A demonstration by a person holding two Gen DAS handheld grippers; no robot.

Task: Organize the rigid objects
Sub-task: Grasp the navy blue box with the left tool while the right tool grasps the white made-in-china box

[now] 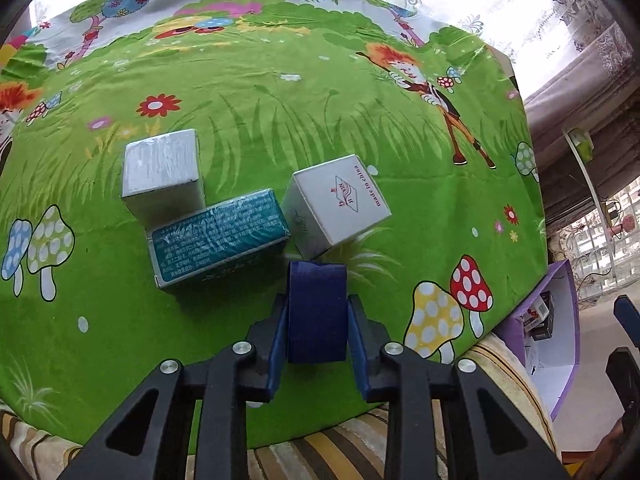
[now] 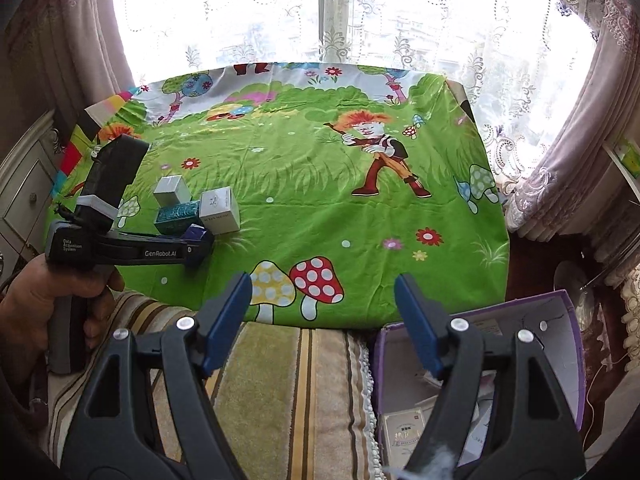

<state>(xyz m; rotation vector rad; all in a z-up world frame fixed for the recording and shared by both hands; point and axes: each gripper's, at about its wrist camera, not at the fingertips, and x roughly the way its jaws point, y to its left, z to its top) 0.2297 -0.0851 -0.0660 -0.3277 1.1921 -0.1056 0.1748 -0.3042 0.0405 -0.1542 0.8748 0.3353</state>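
Between the left gripper's (image 1: 317, 312) clenched jaws sits a small dark-blue rigid box (image 1: 317, 308), near the table's front edge; it looks light, stiff, smooth, best pinched on flat sides. Teal carton (image 1: 218, 234) and white cube box (image 1: 340, 204) crowd it. Right gripper (image 2: 323, 312) hangs released by the purple bin (image 2: 560, 308).

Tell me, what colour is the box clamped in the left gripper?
Dark blue box, clearest in the left wrist view.
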